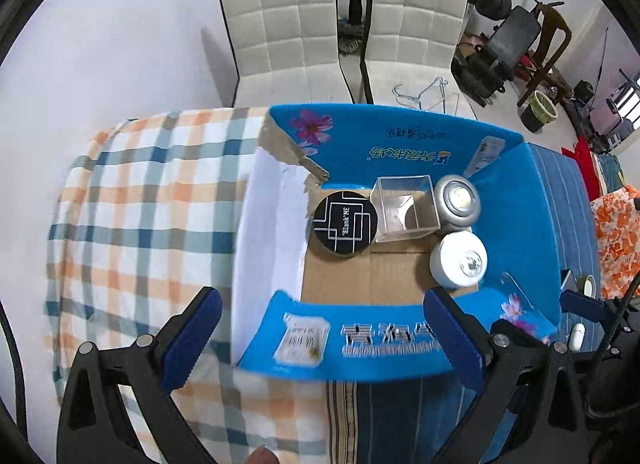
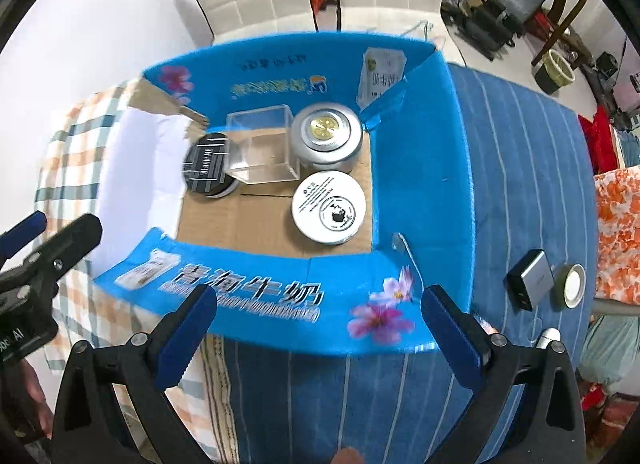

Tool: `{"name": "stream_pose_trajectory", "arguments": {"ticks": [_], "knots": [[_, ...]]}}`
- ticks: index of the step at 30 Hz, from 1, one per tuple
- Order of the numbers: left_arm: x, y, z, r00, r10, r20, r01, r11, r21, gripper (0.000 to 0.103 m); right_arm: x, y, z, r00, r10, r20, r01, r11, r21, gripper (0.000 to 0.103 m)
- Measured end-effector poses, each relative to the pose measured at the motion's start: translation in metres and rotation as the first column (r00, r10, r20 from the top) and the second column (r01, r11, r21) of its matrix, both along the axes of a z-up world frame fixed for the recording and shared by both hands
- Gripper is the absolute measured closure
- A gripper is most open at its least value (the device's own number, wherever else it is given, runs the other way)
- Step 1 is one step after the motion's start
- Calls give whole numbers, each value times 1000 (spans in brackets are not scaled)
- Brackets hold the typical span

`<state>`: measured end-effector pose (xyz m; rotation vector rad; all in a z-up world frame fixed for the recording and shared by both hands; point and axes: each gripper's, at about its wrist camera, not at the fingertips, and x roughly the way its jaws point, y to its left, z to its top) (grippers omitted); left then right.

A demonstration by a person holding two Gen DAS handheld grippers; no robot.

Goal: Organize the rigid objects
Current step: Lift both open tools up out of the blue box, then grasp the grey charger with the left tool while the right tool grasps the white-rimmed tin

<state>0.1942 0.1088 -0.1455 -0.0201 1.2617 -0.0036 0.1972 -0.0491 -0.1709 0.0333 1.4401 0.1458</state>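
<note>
Left gripper (image 1: 320, 340) gapes wide, empty. Ahead of it in the box (image 1: 516, 208): black tin (image 1: 345, 223), clear cube (image 1: 405, 208), silver tin (image 1: 458, 200), white tin (image 1: 459, 260). Right gripper (image 2: 320, 338) equally wide, empty; charger (image 2: 530, 280) lies to its right.

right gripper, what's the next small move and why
Probably swing the open, empty right gripper rightward toward the grey charger block. The blue box already holds four items, while the charger and tape roll lie outside on the striped cloth.
</note>
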Motion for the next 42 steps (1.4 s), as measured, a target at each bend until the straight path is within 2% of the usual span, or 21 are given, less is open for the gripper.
{"name": "stream_pose_trajectory", "arguments": {"ticks": [10, 18, 23, 26, 32, 37, 42], "knots": [[-46, -12, 60, 994, 3, 109, -3, 1000, 3, 0, -39, -8, 64, 996, 5, 90, -9, 999, 43, 0], [-69, -28, 92, 987, -6, 162, 9, 1000, -22, 0, -65, -24, 112, 985, 18, 169, -26, 999, 46, 0], [-78, -43, 105, 983, -13, 185, 19, 999, -32, 0, -77, -44, 126, 984, 3, 177, -18, 997, 79, 0], [-79, -57, 110, 980, -18, 197, 26, 999, -39, 0, -82, -70, 125, 984, -41, 173, 23, 994, 104, 0], [-68, -110, 97, 983, -48, 175, 63, 995, -80, 0, -90, -167, 103, 972, -206, 116, 195, 976, 102, 0], [-54, -190, 64, 979, -161, 122, 175, 978, -117, 0, -93, -253, 71, 939, -338, 64, 334, 940, 67, 0], [-38, -282, 24, 950, -306, 65, 311, 943, -120, 0, -97, -332, 29, 900, -436, 0, 436, 899, 42, 0]]}}
